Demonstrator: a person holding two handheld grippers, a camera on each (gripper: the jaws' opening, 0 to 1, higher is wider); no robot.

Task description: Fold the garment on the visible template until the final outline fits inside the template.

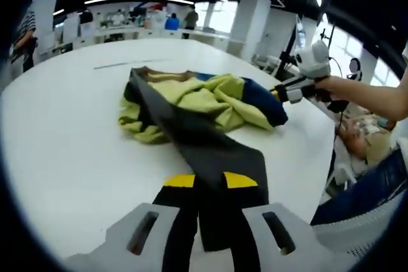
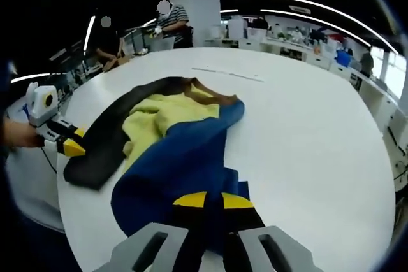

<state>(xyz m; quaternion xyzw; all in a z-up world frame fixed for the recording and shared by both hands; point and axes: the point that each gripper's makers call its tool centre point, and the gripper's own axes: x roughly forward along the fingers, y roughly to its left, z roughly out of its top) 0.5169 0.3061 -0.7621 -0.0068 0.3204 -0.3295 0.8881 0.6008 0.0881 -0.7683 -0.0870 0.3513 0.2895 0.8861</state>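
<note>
A crumpled garment [image 1: 210, 97] of yellow-green, dark grey and blue cloth lies on the white table [image 1: 70, 151]. My left gripper [image 1: 210, 181] is shut on its dark grey part [image 1: 217, 151], which stretches from the heap toward the yellow-tipped jaws. In the right gripper view my right gripper [image 2: 214, 200] is shut on the blue part [image 2: 185, 164] of the garment [image 2: 159, 119]. The right gripper [image 1: 288, 91] also comes in from the right of the left gripper view, at the blue edge. The left gripper [image 2: 69, 146] sits at the dark grey end [image 2: 95, 157].
A thin line mark [image 1: 121, 64] [image 2: 226, 73] lies on the table beyond the garment. The table edge [image 1: 322, 176] runs close on the right, with a person's arm [image 1: 373, 97] past it. People [image 2: 171, 18] and desks stand behind the table.
</note>
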